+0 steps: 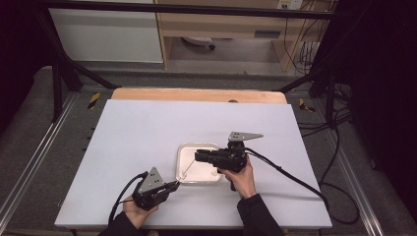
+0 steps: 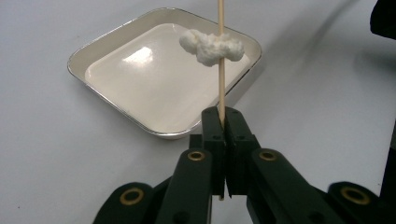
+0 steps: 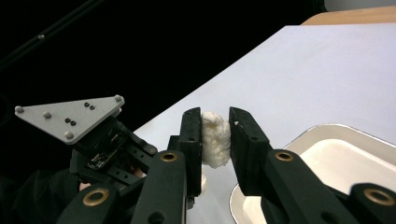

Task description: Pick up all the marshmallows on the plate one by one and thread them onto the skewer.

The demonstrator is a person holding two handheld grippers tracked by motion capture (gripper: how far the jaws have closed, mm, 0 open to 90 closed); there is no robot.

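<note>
Camera arrangement: one fixed overhead view, two gripper-mounted views.

High view looks forward and down on the table (image 1: 147, 137); each gripper view sits close behind its own jaws, looking along them; all three share the tray (image 1: 183, 150) ahead of the jaws.

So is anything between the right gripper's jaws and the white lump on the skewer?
Nothing visible. The right gripper already has the white lump between its jaws, over the tray. The left gripper is shut on the skewer below it.
</note>
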